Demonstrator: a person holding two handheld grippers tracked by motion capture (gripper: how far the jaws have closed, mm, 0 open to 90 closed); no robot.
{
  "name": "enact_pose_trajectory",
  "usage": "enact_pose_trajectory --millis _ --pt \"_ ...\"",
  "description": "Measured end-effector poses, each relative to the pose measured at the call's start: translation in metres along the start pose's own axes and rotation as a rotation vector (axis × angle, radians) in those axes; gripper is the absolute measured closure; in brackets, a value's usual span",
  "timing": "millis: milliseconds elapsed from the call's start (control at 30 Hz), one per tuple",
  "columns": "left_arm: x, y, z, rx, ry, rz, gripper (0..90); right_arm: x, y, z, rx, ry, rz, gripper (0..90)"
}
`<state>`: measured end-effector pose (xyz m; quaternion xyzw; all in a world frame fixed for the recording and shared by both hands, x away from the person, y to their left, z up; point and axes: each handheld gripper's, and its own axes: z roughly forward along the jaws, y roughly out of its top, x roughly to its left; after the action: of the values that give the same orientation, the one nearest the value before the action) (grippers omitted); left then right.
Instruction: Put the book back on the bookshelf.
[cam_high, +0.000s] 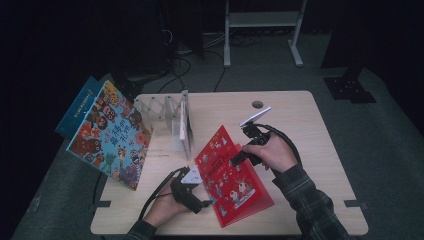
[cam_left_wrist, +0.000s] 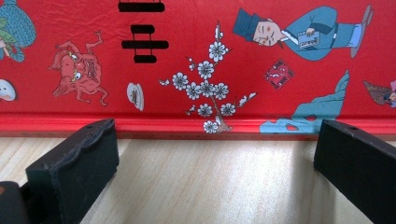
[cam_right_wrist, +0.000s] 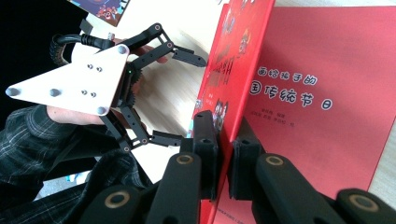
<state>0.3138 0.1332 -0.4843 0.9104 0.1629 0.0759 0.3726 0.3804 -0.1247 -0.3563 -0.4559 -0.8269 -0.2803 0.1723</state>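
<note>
From the high view, a red picture book (cam_high: 231, 175) stands tilted near the front middle of the tabletop (cam_high: 300, 115), its cover lifted. The right hand-held gripper (cam_high: 239, 156) meets the book's upper right edge, held by a hand in a plaid sleeve. The left hand-held gripper (cam_high: 196, 181) sits low at the book's left edge, close to its lower corner. A larger colourful book (cam_high: 111, 135) leans over the tabletop's left side, with a blue book (cam_high: 77, 106) behind it, and a clear folding rack (cam_high: 167, 117) stands between them and the red one.

In the left gripper view, the left hand-held gripper (cam_left_wrist: 215, 158) has its jaws spread wide on the pale wood, gripping nothing; the red picture book (cam_left_wrist: 196, 65) rises just beyond them.

In the right gripper view, the right hand-held gripper (cam_right_wrist: 224, 158) is clamped on the red picture book's (cam_right_wrist: 317, 93) raised cover, one pad on each face. The left hand-held gripper (cam_right_wrist: 161, 93) shows farther off, spread wide beside the book.
</note>
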Motion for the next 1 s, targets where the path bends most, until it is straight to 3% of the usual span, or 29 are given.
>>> enact_pose_trajectory --millis 167,333,533,633,800,1000 --pt "0.003 -0.002 -0.002 -0.014 0.0 -0.027 0.0 0.002 -0.001 -0.004 -0.037 -0.001 0.025 87.3" --pt "0.008 -0.004 -0.006 -0.011 0.023 -0.047 0.0 0.006 -0.004 -0.012 -0.083 -0.021 0.019 87.7" --pt "0.016 -0.003 -0.008 -0.082 0.01 -0.126 0.0 0.006 -0.006 -0.028 -0.143 -0.047 0.015 87.8" --pt "0.022 0.003 -0.005 -0.115 0.004 -0.143 0.0 0.008 -0.006 -0.036 -0.163 -0.051 0.01 87.8" --pt "0.031 0.013 0.001 -0.203 -0.056 -0.205 0.0 0.014 -0.007 -0.044 -0.173 -0.048 0.0 87.8" --pt "0.032 0.022 0.009 -0.269 -0.126 -0.229 0.0 0.019 -0.007 -0.054 -0.194 -0.05 -0.011 87.8"
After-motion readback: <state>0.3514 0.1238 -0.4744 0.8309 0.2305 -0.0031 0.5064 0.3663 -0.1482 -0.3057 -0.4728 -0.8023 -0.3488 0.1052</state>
